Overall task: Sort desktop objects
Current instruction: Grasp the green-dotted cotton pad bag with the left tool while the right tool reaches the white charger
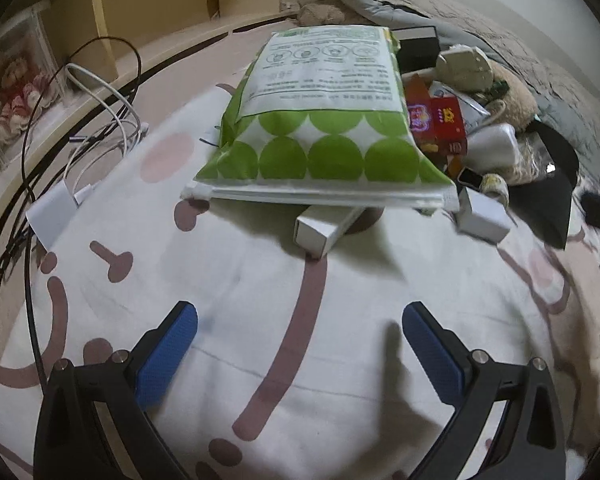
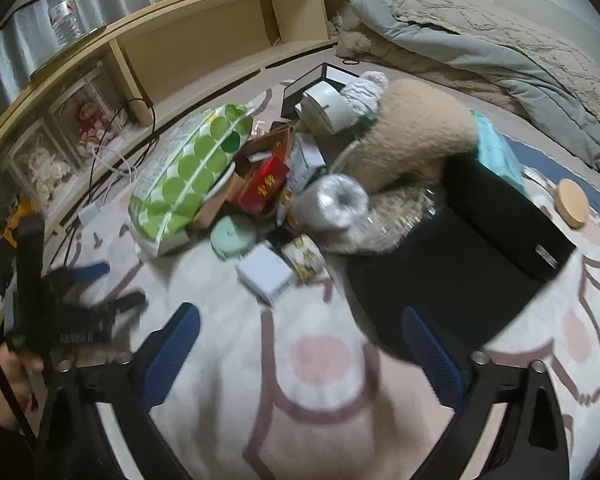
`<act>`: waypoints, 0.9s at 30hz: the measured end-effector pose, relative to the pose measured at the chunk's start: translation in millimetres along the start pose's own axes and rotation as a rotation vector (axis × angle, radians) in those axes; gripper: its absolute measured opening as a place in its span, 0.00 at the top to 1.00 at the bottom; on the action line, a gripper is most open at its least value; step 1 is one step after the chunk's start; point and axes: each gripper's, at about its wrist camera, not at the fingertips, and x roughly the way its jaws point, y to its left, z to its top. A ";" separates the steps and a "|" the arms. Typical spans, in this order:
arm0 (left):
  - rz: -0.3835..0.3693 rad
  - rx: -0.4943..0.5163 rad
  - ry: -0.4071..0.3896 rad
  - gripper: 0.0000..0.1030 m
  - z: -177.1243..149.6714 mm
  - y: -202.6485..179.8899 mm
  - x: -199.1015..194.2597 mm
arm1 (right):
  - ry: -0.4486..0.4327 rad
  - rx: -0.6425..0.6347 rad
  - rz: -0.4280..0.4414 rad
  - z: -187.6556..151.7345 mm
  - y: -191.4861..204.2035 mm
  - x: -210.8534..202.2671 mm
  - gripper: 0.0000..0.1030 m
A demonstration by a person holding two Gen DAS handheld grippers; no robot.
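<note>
Mostly hidden, a white box [image 1: 324,230] pokes from under the green-dotted bag [image 1: 320,120] at 12 o'clock. Both the left gripper [image 1: 300,344] and right gripper [image 2: 300,344] spread wide, empty; blur smears the heap [image 2: 300,184] behind.

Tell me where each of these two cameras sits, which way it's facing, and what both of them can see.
Left wrist: sits on the left gripper, angled down at the patterned rug and the green-dotted pouch; its own open blue-padded fingers show.
Right wrist: sits on the right gripper, angled down at the clutter and the black box; its open fingers show, plus the left gripper, blurred, and a hand.
Shared: pouch, red box, white box, rug.
</note>
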 end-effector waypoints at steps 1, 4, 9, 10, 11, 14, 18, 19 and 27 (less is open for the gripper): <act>0.002 0.006 0.002 0.00 -0.6 -0.8 -1.0 | 0.001 0.008 0.002 3.2 0.6 5.0 0.15; -0.031 -0.005 -0.001 0.00 0.6 -0.5 -6.5 | -0.004 0.040 0.026 11.0 -1.8 20.3 0.30; -0.142 -0.052 -0.029 0.00 16.2 6.4 -21.4 | 0.026 0.087 0.063 17.8 -7.7 47.6 0.60; -0.150 -0.054 -0.045 0.00 20.2 7.7 -24.9 | 0.025 0.087 0.068 18.2 -8.1 50.8 0.63; -0.160 -0.057 -0.063 0.00 25.9 9.6 -29.1 | 0.022 0.080 0.062 19.0 -8.0 54.6 0.64; -0.187 -0.059 -0.098 0.00 40.4 12.1 -35.7 | 0.019 0.081 0.066 21.9 -9.0 61.9 0.64; -0.156 -0.017 -0.121 0.00 59.8 6.8 -34.0 | 0.019 0.106 0.088 33.4 -12.6 73.0 0.64; -0.151 -0.008 -0.125 0.00 63.8 6.1 -32.4 | 0.019 0.106 0.089 35.8 -13.0 75.3 0.64; -0.137 0.052 -0.084 0.00 97.7 6.6 -6.2 | 0.030 0.092 0.052 37.5 -12.0 86.7 0.64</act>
